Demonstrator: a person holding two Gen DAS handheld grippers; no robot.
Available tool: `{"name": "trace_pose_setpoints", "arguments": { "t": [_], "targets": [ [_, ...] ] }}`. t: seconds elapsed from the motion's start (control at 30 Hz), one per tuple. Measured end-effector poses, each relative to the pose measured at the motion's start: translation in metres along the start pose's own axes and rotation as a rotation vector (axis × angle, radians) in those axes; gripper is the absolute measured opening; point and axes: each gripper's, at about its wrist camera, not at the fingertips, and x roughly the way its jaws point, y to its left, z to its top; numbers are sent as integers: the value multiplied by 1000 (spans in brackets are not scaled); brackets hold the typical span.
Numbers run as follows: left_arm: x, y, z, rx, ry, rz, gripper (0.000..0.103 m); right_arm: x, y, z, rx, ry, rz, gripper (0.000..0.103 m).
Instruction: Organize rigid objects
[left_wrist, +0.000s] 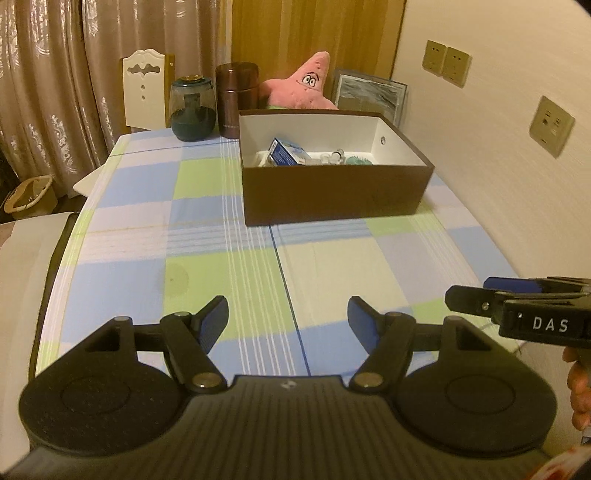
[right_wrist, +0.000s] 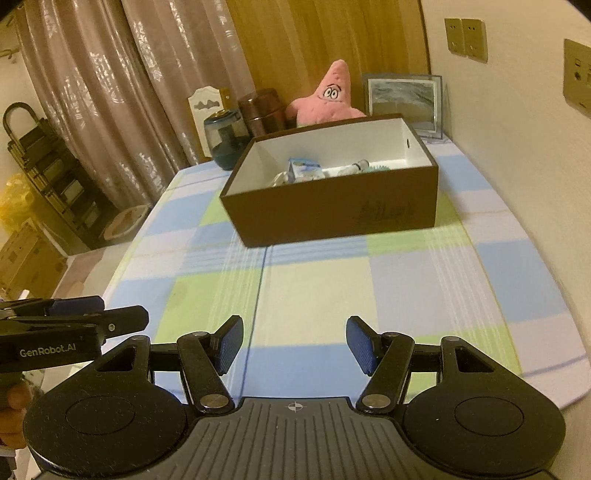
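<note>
Both hand-held grippers, left (left_wrist: 288, 326) and right (right_wrist: 294, 343), are hovering empty, jaws apart; the box (right_wrist: 332, 218) is lying straight ahead, long side crosswise, probably nearer the right.

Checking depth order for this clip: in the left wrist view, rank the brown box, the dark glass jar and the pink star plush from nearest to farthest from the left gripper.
From the left gripper:
1. Brown box, mid-table, right of centre.
2. Dark glass jar, far table edge, left of the box.
3. Pink star plush, behind the box.
</note>
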Motion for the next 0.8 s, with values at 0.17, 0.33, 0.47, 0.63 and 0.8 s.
{"name": "trace_pose_setpoints", "arguments": {
  "t": [0.17,0.33,0.47,0.63,0.8],
  "targets": [
    [-16,1,-16,2,4,-17,69,-13,10,-17,2,10,-3,62],
    [-23,-1,-25,2,6,-25,69,-20,16,-23,-23,10,-6,62],
    [-24,-2,-27,-1,5,-19,69,-22,18,-26,-44,15,0,62],
    [-25,-5,-28,3,8,-13,69,-20,18,-26,-55,26,6,62],
    [-25,-6,-28,1,13,-14,69,-17,17,-25,-49,34,2,62]
  ]
}}
